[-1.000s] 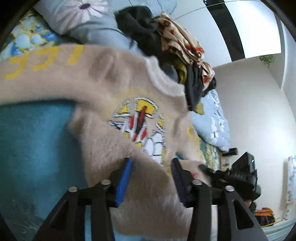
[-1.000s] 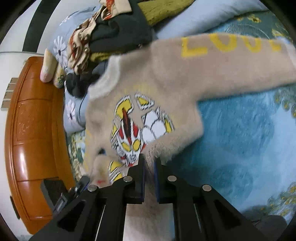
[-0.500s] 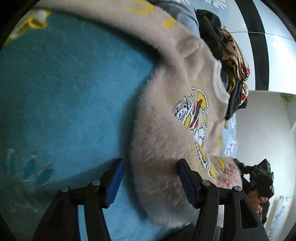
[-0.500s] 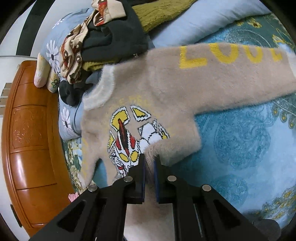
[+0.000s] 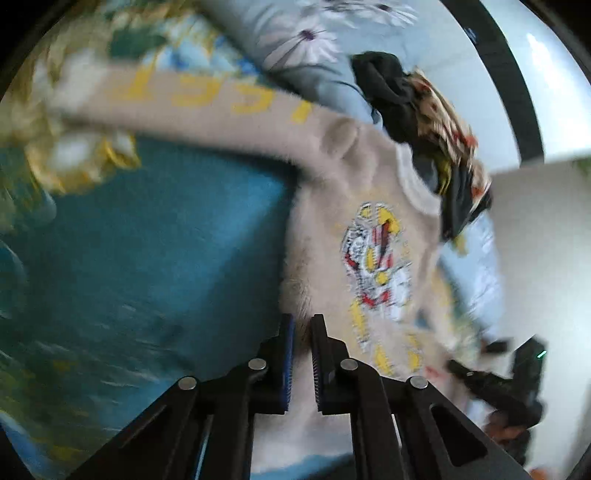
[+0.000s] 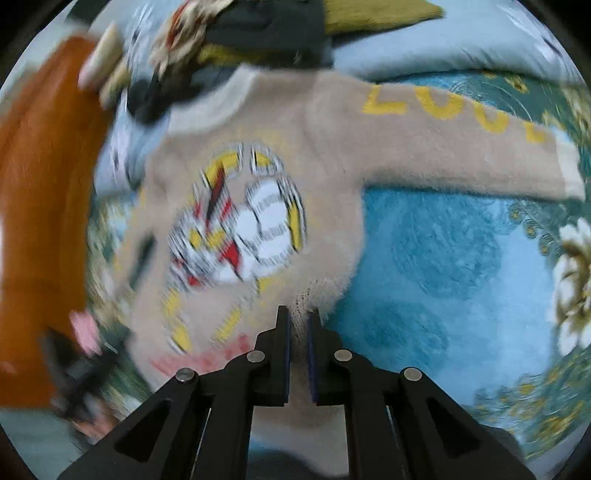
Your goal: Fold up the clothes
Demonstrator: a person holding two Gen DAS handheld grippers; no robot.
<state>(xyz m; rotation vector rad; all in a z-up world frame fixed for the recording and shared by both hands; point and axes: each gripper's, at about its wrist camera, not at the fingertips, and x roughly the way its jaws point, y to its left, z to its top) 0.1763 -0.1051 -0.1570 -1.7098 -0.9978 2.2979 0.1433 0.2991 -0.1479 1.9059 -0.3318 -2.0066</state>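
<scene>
A fuzzy beige sweater (image 5: 325, 236) with a cartoon print and yellow letters on its sleeves lies spread on the blue bedspread (image 5: 147, 240). My left gripper (image 5: 302, 321) is closing on the sweater's lower side edge, and its pads pinch the fabric. In the right wrist view the sweater (image 6: 332, 147) is blurred by motion. My right gripper (image 6: 298, 314) is shut on the hem at the opposite lower corner, with a tuft of knit between its pads.
A heap of dark and patterned clothes (image 5: 424, 110) lies past the collar on a floral pillow (image 5: 314, 44). The same heap (image 6: 258, 33) borders a wooden headboard (image 6: 37, 221). Bedspread (image 6: 461, 258) stretches to the right under the sleeve.
The left jaws, wide apart around the sweater's edge half a second ago, have closed onto it. Both views have swung and blurred. The right gripper has kept its grip on the hem.
</scene>
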